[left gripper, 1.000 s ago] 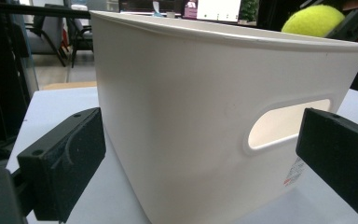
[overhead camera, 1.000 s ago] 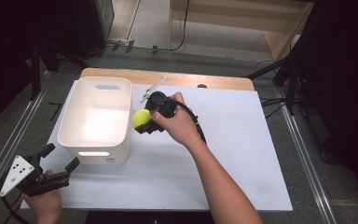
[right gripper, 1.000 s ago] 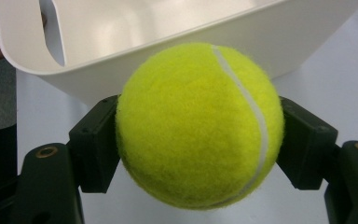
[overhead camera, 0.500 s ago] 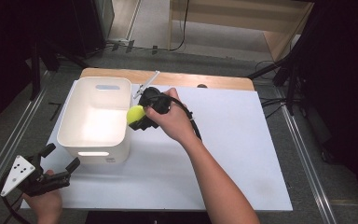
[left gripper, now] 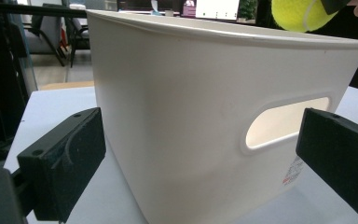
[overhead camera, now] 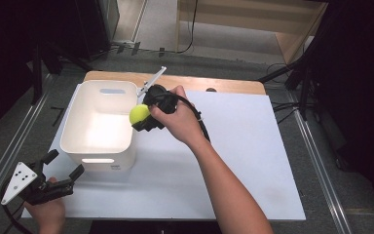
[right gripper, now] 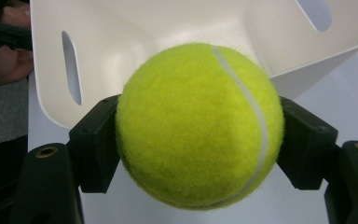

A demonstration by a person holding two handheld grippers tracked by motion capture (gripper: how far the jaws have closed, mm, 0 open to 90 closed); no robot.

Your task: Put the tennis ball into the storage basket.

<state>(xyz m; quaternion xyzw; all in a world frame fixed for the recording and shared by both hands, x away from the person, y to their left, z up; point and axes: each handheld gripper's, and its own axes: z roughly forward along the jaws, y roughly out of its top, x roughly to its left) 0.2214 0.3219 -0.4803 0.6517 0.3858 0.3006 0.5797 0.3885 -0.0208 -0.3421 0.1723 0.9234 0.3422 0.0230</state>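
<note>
Right gripper (overhead camera: 143,116) clamps a tennis ball (overhead camera: 139,113) over the white bin's (overhead camera: 97,156) right rim; left gripper (overhead camera: 53,170), jaws apart, waits just in front of the bin.

The right gripper (overhead camera: 143,117) has carried the tennis ball (overhead camera: 139,113) leftward and a little higher; a second ago the ball hung over the white table (overhead camera: 253,161) just right of the white bin (overhead camera: 80,141), half a second ago it had reached the bin's right wall. Now it sits over that right rim, partly above the bin's inside; the hand (overhead camera: 177,119) and forearm have followed left.
</note>
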